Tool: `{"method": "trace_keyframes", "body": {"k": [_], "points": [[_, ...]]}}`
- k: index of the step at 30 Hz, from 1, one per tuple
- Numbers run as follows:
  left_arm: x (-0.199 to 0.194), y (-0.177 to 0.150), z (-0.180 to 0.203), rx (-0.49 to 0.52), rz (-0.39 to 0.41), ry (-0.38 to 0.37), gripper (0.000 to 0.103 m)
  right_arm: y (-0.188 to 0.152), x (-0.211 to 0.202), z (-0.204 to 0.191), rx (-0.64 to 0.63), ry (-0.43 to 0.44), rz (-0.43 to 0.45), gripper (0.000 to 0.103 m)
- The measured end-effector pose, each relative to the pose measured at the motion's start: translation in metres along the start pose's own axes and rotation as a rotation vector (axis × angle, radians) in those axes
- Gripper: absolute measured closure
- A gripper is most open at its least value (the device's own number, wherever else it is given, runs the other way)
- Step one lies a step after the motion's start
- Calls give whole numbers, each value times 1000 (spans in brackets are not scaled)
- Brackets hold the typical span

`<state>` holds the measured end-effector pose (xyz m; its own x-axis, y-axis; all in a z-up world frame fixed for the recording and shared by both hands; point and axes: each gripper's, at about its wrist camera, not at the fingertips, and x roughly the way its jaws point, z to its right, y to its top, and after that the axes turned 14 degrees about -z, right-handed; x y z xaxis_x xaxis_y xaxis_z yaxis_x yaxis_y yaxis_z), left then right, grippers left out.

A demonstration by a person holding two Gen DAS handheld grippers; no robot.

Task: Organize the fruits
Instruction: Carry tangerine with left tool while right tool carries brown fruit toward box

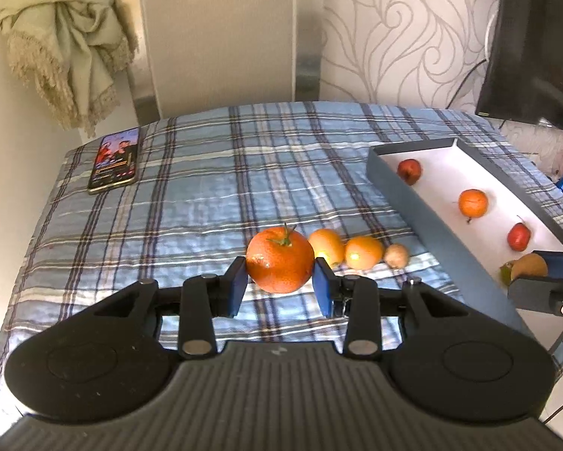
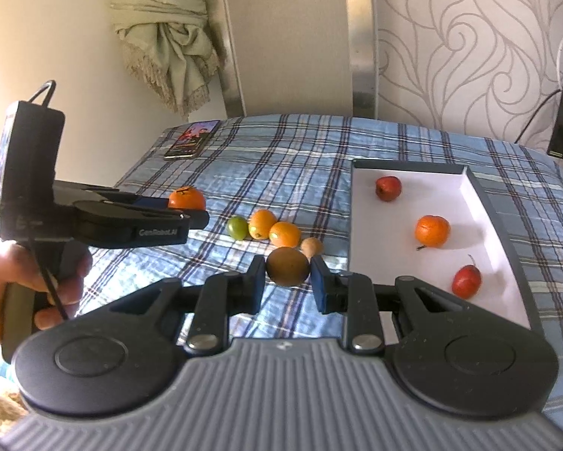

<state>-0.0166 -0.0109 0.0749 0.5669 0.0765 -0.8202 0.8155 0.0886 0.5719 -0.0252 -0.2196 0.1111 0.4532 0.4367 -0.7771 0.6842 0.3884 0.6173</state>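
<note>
My left gripper (image 1: pixel 280 278) is shut on a large orange tangerine (image 1: pixel 280 259) with a green stem, held above the checked cloth. My right gripper (image 2: pixel 288 280) is shut on a small brown-green fruit (image 2: pixel 287 266); it also shows in the left wrist view (image 1: pixel 530 267) at the right edge. On the cloth lie two small orange fruits (image 2: pixel 262 223) (image 2: pixel 285 233), a green fruit (image 2: pixel 236 227) and a small tan fruit (image 2: pixel 312 247). The grey box (image 2: pixel 484 191) with a white floor holds two red fruits (image 2: pixel 388 188) (image 2: pixel 466 282) and an orange one (image 2: pixel 432 230).
A phone (image 1: pixel 114 159) with a lit screen lies at the far left of the cloth-covered table (image 1: pixel 206 188). A tied curtain (image 1: pixel 63 37) hangs at the back left. A dark screen (image 1: pixel 536 45) stands at the back right. A person's hand (image 2: pixel 26 293) grips the left gripper's handle.
</note>
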Motion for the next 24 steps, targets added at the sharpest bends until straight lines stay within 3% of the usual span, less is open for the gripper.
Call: {"method": "trace_keyframes", "body": {"k": [12, 24], "points": [[-3, 21, 50, 84, 35, -47, 60, -13, -18, 35, 76, -41, 41, 74], [9, 48, 114, 208, 40, -159, 60, -27, -33, 70, 179, -117, 55, 74]]}}
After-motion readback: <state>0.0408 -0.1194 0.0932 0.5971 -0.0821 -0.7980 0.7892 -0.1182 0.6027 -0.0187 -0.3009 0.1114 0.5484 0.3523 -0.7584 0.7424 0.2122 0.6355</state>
